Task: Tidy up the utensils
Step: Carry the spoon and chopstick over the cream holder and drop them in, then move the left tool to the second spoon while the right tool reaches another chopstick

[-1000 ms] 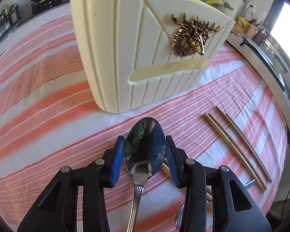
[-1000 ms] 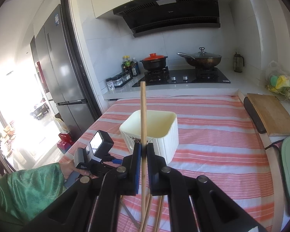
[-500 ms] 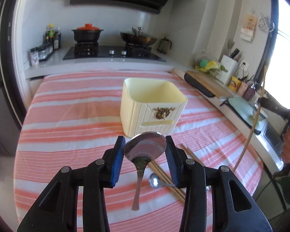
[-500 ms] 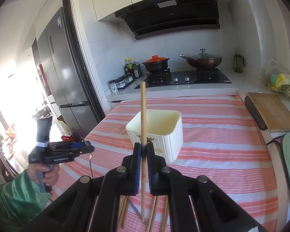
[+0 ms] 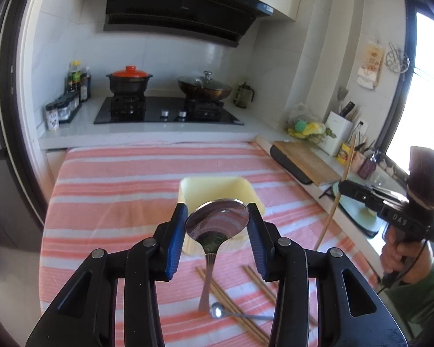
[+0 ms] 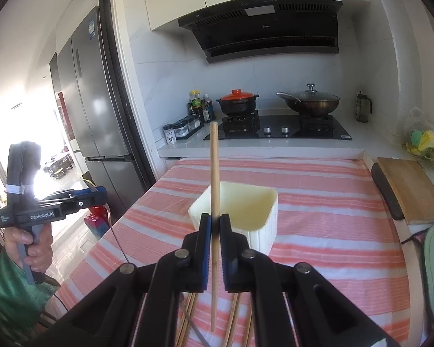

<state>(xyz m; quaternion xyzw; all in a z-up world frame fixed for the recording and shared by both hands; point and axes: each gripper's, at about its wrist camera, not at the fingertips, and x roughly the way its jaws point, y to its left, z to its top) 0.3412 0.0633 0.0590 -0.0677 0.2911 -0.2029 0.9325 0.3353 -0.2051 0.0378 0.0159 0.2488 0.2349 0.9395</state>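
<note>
Left gripper (image 5: 217,231), black-armed with blue pads, clamps the bowl of a polished steel spoon (image 5: 215,225), handle hanging down toward 6 o'clock. Behind the spoon bowl, at 12 o'clock, stands a cream ribbed plastic utensil holder (image 5: 217,190), square-mouthed, on the table's pink-and-white striped cloth (image 5: 115,202); the spoon hides its front wall. Loose tan bamboo chopsticks (image 5: 231,309) and a small steel spoon (image 5: 217,313) lie on the cloth below the fingers, partly cut off by the right finger. Right gripper (image 6: 215,225) pinches one upright bamboo chopstick (image 6: 214,173) mid-shaft, its tip crossing the holder's near rim (image 6: 234,205). More chopsticks (image 6: 234,318) show between its arms, largely hidden. At 12 o'clock: a black stove (image 6: 277,130) with an orange-lidded pot (image 6: 237,102) and a lidded wok (image 6: 309,101).
</note>
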